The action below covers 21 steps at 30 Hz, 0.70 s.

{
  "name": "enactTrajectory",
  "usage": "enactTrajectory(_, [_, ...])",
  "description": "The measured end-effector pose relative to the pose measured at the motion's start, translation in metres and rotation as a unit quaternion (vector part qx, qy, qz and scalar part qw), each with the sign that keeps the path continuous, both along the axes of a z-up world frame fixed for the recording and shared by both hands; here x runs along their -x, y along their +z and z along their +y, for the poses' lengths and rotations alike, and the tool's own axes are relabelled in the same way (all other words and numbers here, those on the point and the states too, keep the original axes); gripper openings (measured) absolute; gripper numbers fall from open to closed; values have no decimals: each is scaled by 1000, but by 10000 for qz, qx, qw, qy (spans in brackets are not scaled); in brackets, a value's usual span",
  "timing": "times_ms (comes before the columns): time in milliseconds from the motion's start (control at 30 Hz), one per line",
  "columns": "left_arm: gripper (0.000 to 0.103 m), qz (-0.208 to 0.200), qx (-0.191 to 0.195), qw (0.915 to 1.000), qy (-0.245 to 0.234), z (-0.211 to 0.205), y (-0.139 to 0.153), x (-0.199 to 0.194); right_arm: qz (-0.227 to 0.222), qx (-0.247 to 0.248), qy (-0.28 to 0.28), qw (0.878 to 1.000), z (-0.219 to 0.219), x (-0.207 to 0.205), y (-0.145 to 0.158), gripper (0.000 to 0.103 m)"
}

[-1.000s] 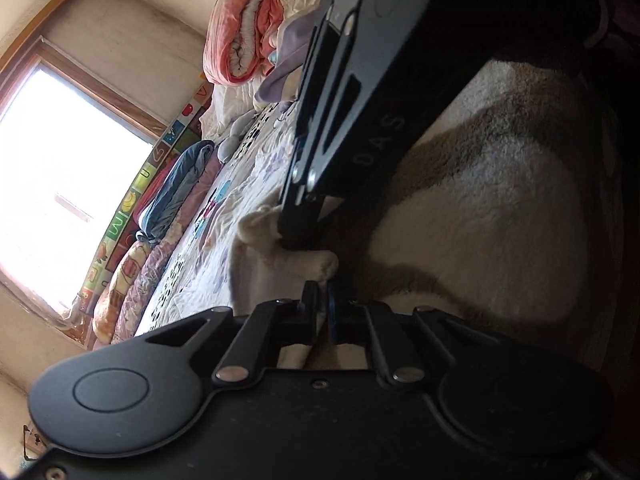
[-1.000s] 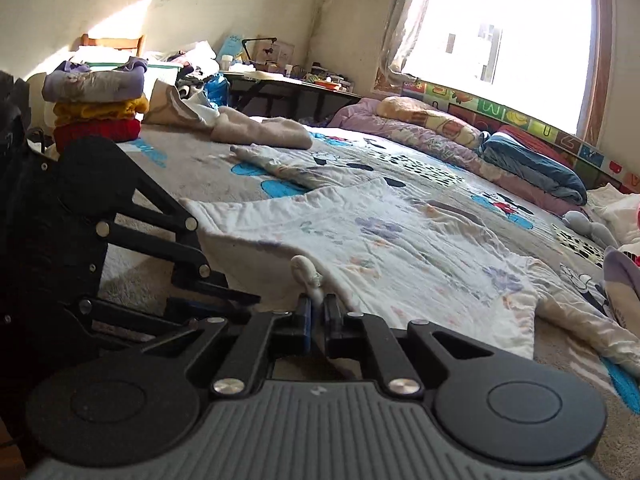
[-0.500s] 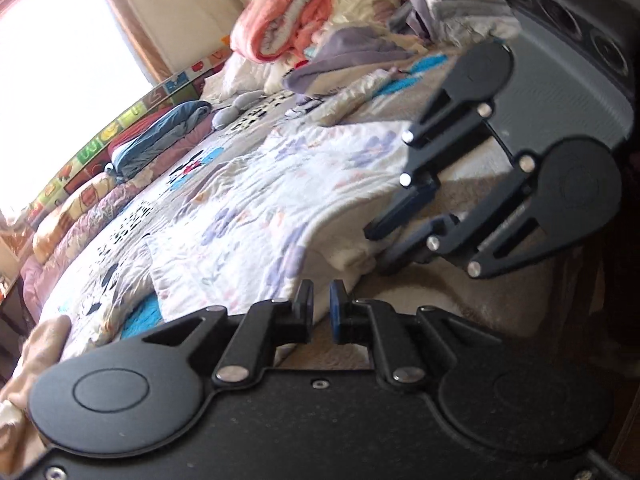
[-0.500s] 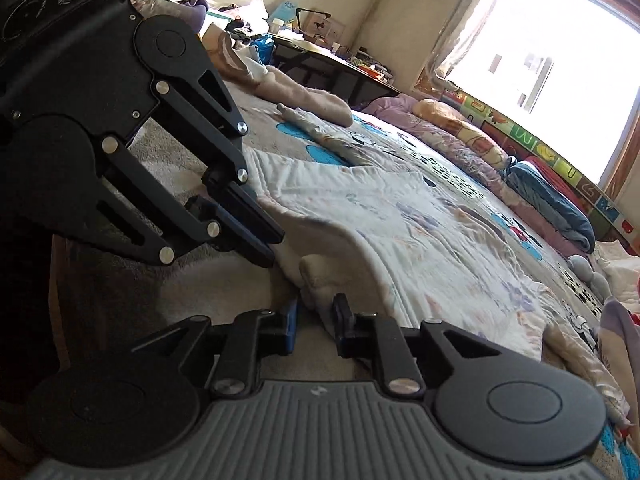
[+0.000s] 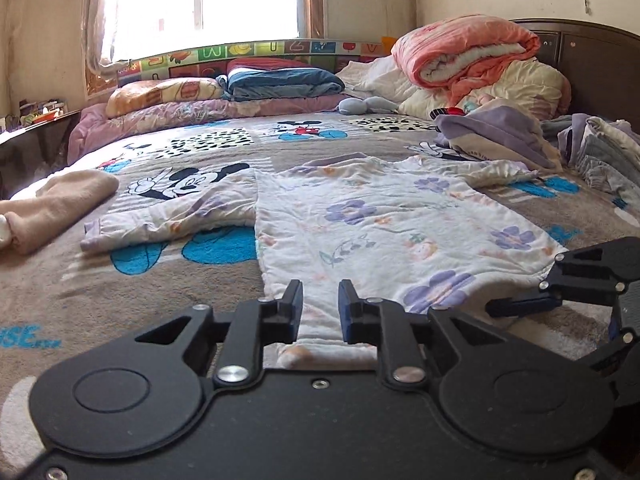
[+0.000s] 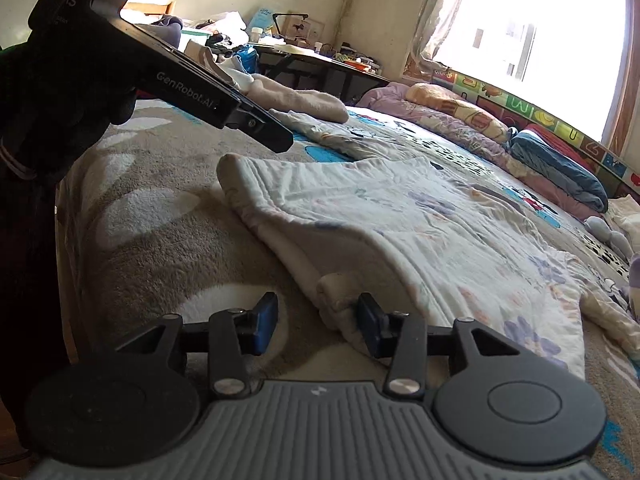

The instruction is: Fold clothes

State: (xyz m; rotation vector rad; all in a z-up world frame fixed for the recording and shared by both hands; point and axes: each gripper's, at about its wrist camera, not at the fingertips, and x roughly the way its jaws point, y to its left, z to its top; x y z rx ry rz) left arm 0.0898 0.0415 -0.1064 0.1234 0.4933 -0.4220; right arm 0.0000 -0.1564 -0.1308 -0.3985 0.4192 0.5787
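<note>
- Floral garment (image 5: pixel 384 220), white with purple flowers, lies spread flat on the cartoon-print blanket (image 5: pixel 200 148) that covers the bed; its hem edge runs along the near side.
- Left gripper (image 5: pixel 319 312): jaws have just been opening and stand a narrow gap apart. The garment's hem shows in the gap below them, but the pads do not press on it.
- Right gripper (image 6: pixel 316 322): jaws have just been opening and are moderately wide. A rolled corner of the garment (image 6: pixel 400 232) sits between them, against the right-hand pad, not pinched.
- The right gripper also shows at the right edge of the left wrist view, just beside the hem.
- Beige cloth (image 5: pixel 60 204) lies to the left, apart from the garment.
- Rolled pink quilt (image 5: pixel 464 52) sits by the headboard.
</note>
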Motion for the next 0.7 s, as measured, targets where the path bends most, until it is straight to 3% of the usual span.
enactTrajectory(100, [18,496,-28,9987,138,3,-13,-9,-418,-141,-57,9990,-10,17,16,42])
enactTrajectory(167, [19,664,17,9976,181,5,-18,-13,-590,-277,-399,9971,-22,18,24,43])
enactTrajectory(200, [19,761,107,9968,224,7,-20,-14,-445,-454,-628,9960,-32,11,24,45])
enactTrajectory(333, [19,1131,621,9910,351,20,-27,-21,857,-1155,-1339,9805,-72,-25,4,45])
enactTrajectory(467, [21,1454,1244,9804,465,36,-29,-26,1054,-1172,-1293,9790,-81,-25,-3,45])
enactTrajectory(533, [21,1530,1406,9770,473,41,-29,-27,947,-1250,-1257,9796,-83,-18,-1,46])
enactTrajectory(700, [21,1503,1296,9788,504,36,-26,-23,148,-1304,-1543,9793,-96,7,20,46])
